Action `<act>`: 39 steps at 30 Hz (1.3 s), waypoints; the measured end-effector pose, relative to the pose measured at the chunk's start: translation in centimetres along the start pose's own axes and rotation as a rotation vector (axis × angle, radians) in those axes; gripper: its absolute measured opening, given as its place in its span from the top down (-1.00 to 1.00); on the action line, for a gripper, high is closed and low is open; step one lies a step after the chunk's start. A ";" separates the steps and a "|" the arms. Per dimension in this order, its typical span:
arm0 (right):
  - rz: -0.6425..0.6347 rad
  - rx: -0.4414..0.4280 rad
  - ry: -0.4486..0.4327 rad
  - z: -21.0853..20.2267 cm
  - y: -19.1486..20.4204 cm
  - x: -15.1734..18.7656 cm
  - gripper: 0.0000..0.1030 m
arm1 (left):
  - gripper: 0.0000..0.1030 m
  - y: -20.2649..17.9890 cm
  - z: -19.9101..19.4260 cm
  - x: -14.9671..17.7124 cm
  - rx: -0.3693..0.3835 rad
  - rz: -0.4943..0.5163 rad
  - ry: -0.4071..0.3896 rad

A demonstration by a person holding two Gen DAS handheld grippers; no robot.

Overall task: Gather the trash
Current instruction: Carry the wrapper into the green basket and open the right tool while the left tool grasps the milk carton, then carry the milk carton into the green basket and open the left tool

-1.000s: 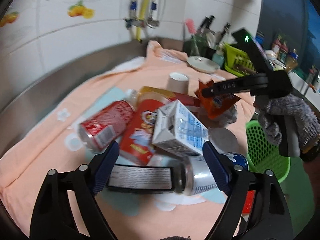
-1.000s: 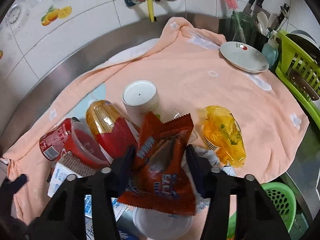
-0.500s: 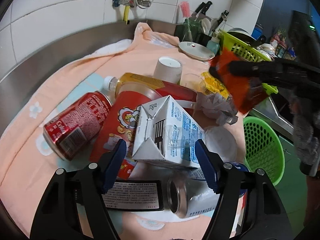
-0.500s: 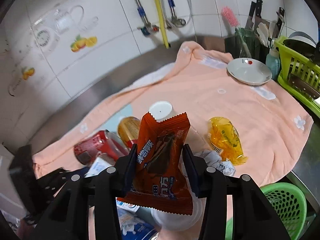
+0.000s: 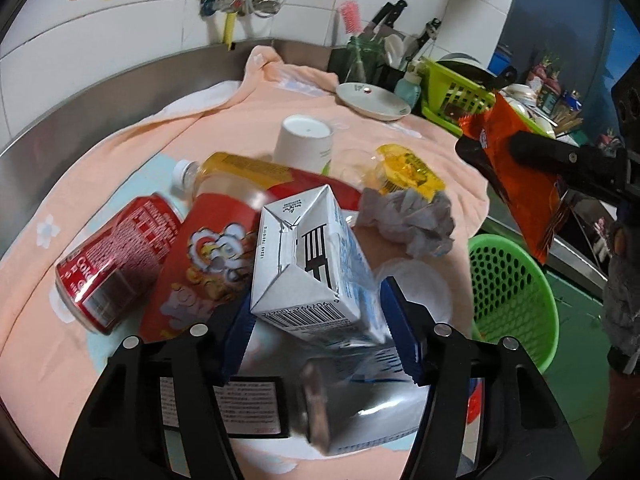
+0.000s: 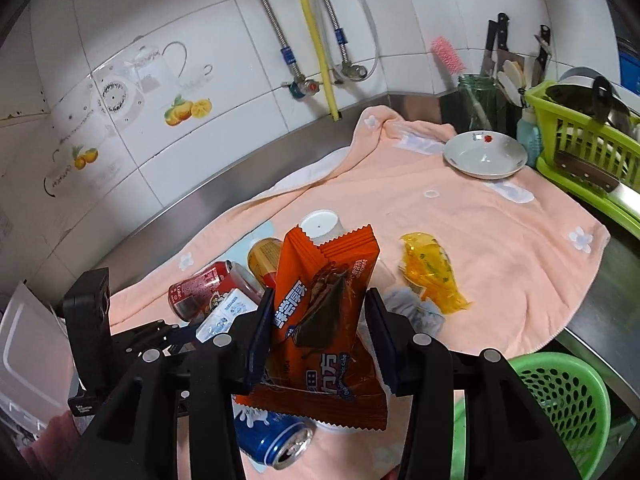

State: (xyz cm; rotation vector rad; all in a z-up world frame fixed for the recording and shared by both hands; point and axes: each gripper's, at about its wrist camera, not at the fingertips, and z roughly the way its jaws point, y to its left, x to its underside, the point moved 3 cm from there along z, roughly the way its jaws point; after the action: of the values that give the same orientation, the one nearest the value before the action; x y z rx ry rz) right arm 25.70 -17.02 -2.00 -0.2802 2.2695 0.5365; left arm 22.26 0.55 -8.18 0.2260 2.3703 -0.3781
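Note:
My left gripper (image 5: 320, 316) is shut on a white and blue milk carton (image 5: 308, 264) in the trash pile on the peach towel (image 5: 224, 128). Around it lie a red soda can (image 5: 116, 260), a red snack tube (image 5: 204, 256), a yellow-labelled bottle (image 5: 248, 168), a blue and silver can (image 5: 360, 404), crumpled paper (image 5: 408, 220) and a yellow wrapper (image 5: 408, 168). My right gripper (image 6: 320, 320) is shut on an orange snack wrapper (image 6: 320, 320) and holds it in the air above the pile, left of the green basket (image 6: 560, 400). The wrapper also shows in the left wrist view (image 5: 516, 176).
An upturned white paper cup (image 5: 304, 140) stands behind the pile. A white dish (image 6: 484, 154), a knife holder (image 6: 500, 92) and a lime dish rack (image 6: 584, 148) sit at the back right. The green basket (image 5: 508, 292) stands below the counter edge.
My right gripper has lifted the orange wrapper up and toward the right, away from the pile. My left gripper has moved forward and closed on the milk carton.

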 end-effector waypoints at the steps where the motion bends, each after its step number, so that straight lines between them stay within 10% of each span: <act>1: 0.005 0.000 -0.003 -0.2 -0.3 0.1 0.15 | -0.18 -0.2 0.1 -0.1 -0.005 0.004 0.001; 22: 0.185 0.273 0.089 -5.2 -11.5 11.7 0.15 | 0.15 -3.8 -4.1 -1.9 -0.091 0.092 -0.117; 39: 0.285 0.414 0.139 -4.7 -19.5 16.9 -0.36 | 0.15 -14.8 -6.4 -2.6 0.080 0.219 -0.177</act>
State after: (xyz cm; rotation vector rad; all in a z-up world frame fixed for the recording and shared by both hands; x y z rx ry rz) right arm 18.22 -37.09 -17.23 0.2217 2.5066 0.1794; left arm 16.24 -11.39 1.13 0.4661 2.1334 -0.3722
